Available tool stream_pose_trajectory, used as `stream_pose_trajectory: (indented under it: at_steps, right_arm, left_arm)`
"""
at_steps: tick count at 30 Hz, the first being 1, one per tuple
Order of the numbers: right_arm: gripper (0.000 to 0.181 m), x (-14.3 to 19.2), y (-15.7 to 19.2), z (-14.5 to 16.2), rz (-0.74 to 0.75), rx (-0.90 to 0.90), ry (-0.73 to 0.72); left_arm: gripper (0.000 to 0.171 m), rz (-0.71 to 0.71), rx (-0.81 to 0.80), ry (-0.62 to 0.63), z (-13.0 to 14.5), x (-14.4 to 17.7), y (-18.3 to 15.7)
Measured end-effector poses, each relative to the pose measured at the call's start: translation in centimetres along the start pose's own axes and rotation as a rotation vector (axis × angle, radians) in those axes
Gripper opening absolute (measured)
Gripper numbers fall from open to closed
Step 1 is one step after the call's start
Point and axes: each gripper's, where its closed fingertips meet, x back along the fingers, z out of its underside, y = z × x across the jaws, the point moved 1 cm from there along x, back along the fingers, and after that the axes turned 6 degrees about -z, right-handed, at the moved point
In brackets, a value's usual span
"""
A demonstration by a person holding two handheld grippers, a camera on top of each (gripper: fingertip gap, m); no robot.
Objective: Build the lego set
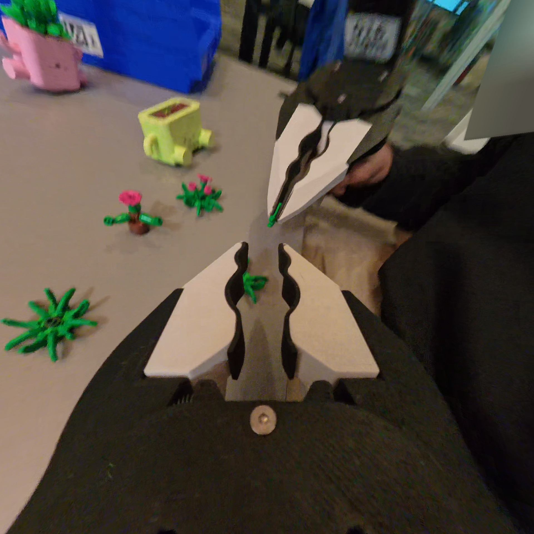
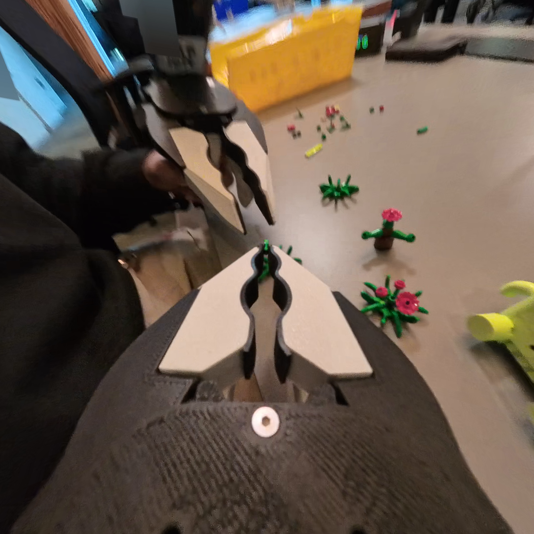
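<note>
My left gripper (image 1: 263, 245) is open and empty, hovering above a small green leaf piece (image 1: 254, 284) that lies on the grey table (image 1: 86, 260) near its edge. My right gripper (image 2: 265, 252) is shut on a thin green stem piece (image 2: 265, 248). In the left wrist view the right gripper (image 1: 274, 221) points down at the left one, with the stem piece (image 1: 273, 217) at its tip. In the right wrist view the left gripper (image 2: 258, 226) hangs open just beyond my tips. The leaf piece (image 2: 290, 254) is partly hidden behind my fingers.
On the table are a lime-green pot (image 1: 173, 130), a pink pot with greenery (image 1: 43, 57), a pink flower on a brown stem (image 1: 134, 213), a leafy cluster with pink flowers (image 1: 200, 195), a spiky green leaf piece (image 1: 52, 322), a blue box (image 1: 159, 37), a yellow box (image 2: 289, 63) and loose small pieces (image 2: 329, 121). Left and right tips are no more than a few centimetres apart.
</note>
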Motion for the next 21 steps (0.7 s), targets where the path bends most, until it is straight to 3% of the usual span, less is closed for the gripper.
stream_pose_trajectory:
  at_steps: [3,7,10,21]
  right_arm:
    - [0.001,-1.2,-0.1,2.2,0.056,0.057,0.172]
    - [0.001,-2.6,-0.1,3.8,0.107,0.084,0.294]
    - [0.000,-2.7,-0.7,4.7,0.175,0.131,0.388]
    - [0.000,-3.0,-1.1,4.5,0.219,0.130,0.404]
  left_arm:
    - [0.017,-0.096,-0.037,0.142,2.6,-0.4,0.9]
    - [0.017,-0.102,-0.008,0.080,1.6,-0.1,0.8]
    - [0.020,-0.088,0.043,0.106,2.2,-0.2,1.1]
    - [0.020,-0.109,0.017,0.227,3.8,-1.5,0.7]
